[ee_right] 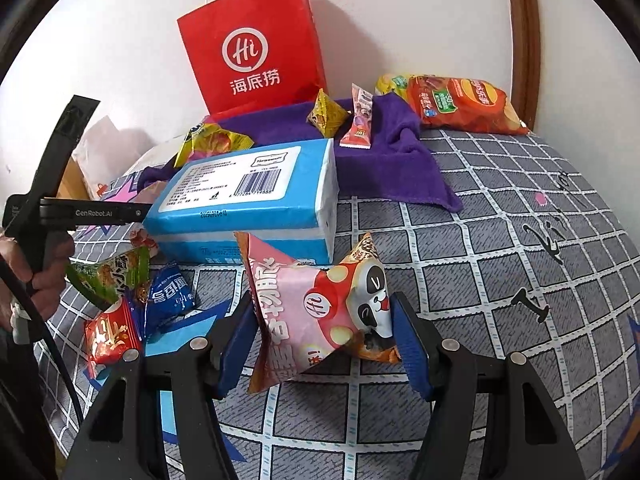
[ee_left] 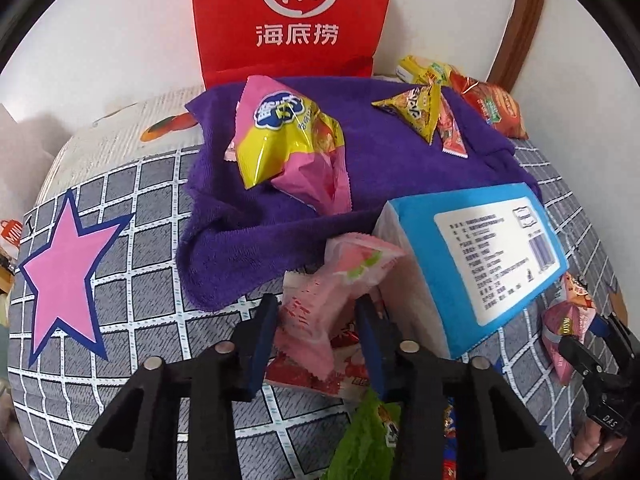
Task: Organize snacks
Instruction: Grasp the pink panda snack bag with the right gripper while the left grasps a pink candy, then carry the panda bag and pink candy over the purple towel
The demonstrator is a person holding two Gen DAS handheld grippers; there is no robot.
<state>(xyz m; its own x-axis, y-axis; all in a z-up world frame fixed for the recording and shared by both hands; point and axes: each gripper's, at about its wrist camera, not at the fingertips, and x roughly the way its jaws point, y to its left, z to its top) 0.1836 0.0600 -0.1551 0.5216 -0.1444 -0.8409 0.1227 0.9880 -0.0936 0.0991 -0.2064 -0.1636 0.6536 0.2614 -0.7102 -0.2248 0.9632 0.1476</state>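
My left gripper (ee_left: 318, 340) is shut on a pale pink snack packet (ee_left: 320, 312), which stands between its blue pads just in front of a blue tissue pack (ee_left: 480, 248). My right gripper (ee_right: 324, 344) is open, its pads on either side of a pink panda-print packet (ee_right: 320, 312) that rests on the checked bedspread (ee_right: 500, 280). In the left wrist view the right gripper (ee_left: 580, 336) shows at the right edge with that packet. More packets lie on a purple towel (ee_left: 380, 160), among them a yellow-and-pink one (ee_left: 280, 140) and a yellow triangular one (ee_left: 416, 108).
A red paper bag (ee_right: 256, 52) stands against the wall behind the towel. A red chip bag (ee_right: 460, 104) lies at the back right. Green (ee_right: 108, 276), blue (ee_right: 168, 292) and red (ee_right: 112, 336) packets lie left of my right gripper, near a person's hand (ee_right: 48, 272).
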